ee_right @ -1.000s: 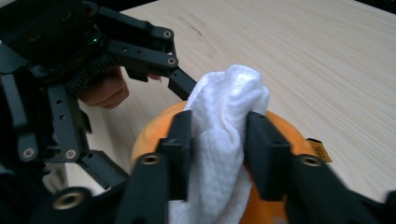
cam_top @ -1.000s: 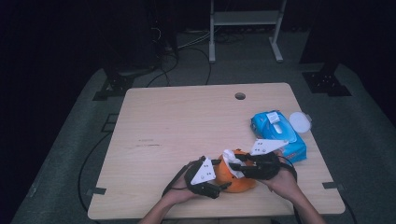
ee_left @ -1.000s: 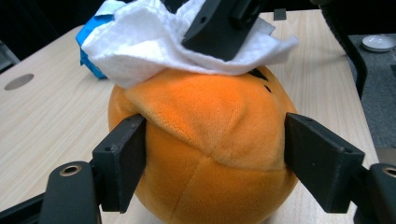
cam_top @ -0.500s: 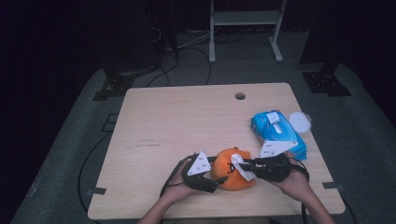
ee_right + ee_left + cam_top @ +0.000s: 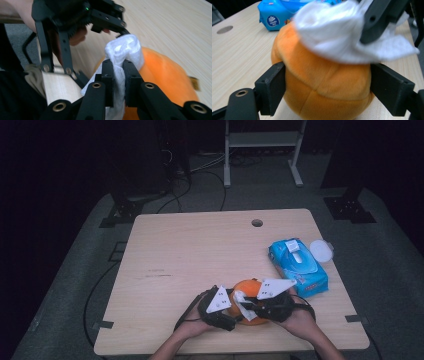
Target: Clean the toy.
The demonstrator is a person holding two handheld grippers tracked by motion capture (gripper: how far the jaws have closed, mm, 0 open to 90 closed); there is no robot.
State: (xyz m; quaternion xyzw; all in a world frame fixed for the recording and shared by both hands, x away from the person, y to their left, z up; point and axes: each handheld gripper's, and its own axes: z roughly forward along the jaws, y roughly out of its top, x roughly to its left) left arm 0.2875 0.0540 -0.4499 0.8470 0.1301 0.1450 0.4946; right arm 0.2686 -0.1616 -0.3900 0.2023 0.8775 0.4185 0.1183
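Near the front edge of the tabletop (image 5: 190, 250), the left claw (image 5: 226, 309) brackets the plush orange pumpkin (image 5: 248, 294), its jaws having just widened yet touching both flanks, steadying it for wiping. Over it, the right claw (image 5: 117, 72) is clamped on a white wet wipe (image 5: 125, 50). High view adds the blue wipes pack (image 5: 298, 267) nearby; left gripper view shows the wipe draped over the pumpkin's top.

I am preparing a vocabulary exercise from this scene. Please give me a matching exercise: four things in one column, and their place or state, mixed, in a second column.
1. orange plush pumpkin
2. white wipe
3. blue wipes pack
4. round white lid

a. pinched by the right gripper
b. beside the pack, at the table's right edge
c. between the left gripper's fingers
d. right of the pumpkin

Pairs: 1-c, 2-a, 3-d, 4-b
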